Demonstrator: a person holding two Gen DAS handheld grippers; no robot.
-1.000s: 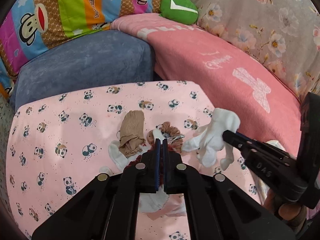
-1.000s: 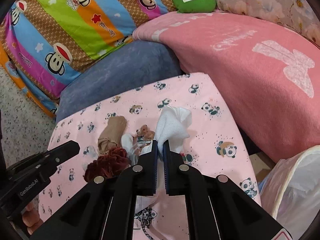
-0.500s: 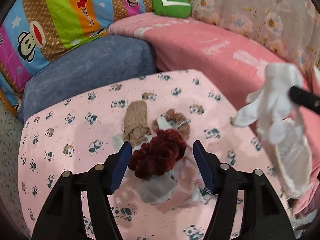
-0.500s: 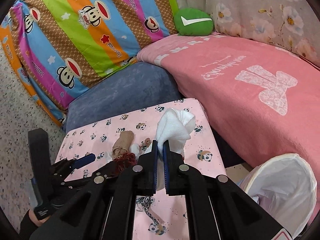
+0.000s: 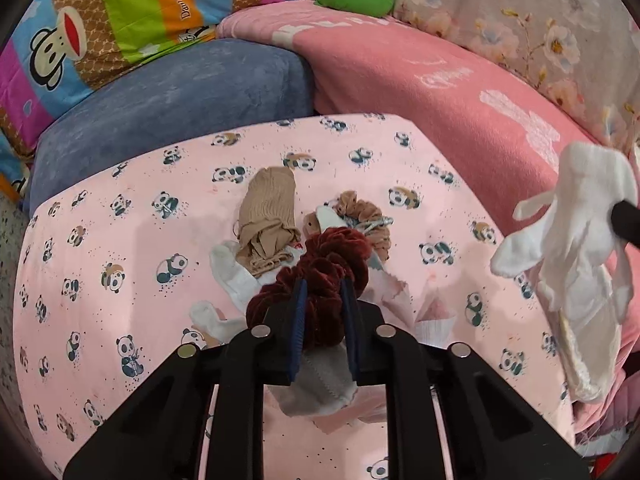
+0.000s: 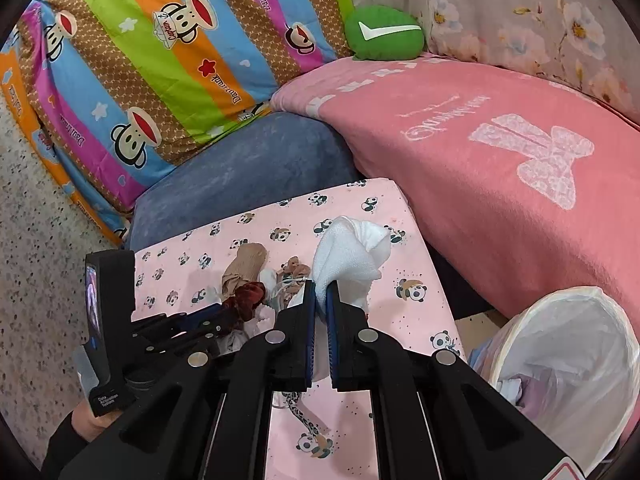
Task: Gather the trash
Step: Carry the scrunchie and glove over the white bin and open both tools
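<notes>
A pile of small cloth items lies on the pink panda-print table (image 5: 120,240): a tan stocking (image 5: 268,216), a brown scrunchie (image 5: 364,216), white socks (image 5: 236,276) and a dark red scrunchie (image 5: 324,264). My left gripper (image 5: 323,300) is closing around the dark red scrunchie, its pads close on either side. My right gripper (image 6: 320,300) is shut on a white glove (image 6: 348,252) and holds it in the air; the glove also shows at the right of the left wrist view (image 5: 576,232). A white-lined trash bin (image 6: 568,360) stands to the table's right.
A blue cushion (image 5: 172,100) and a pink-blanketed sofa (image 6: 500,160) border the table's far side. A striped cartoon pillow (image 6: 160,60) and a green cushion (image 6: 384,32) lie behind. Speckled floor (image 6: 32,240) is at left.
My left gripper opened, then narrowed around the dark red scrunchie. My right gripper lifted the white glove up and to the right, towards the bin.
</notes>
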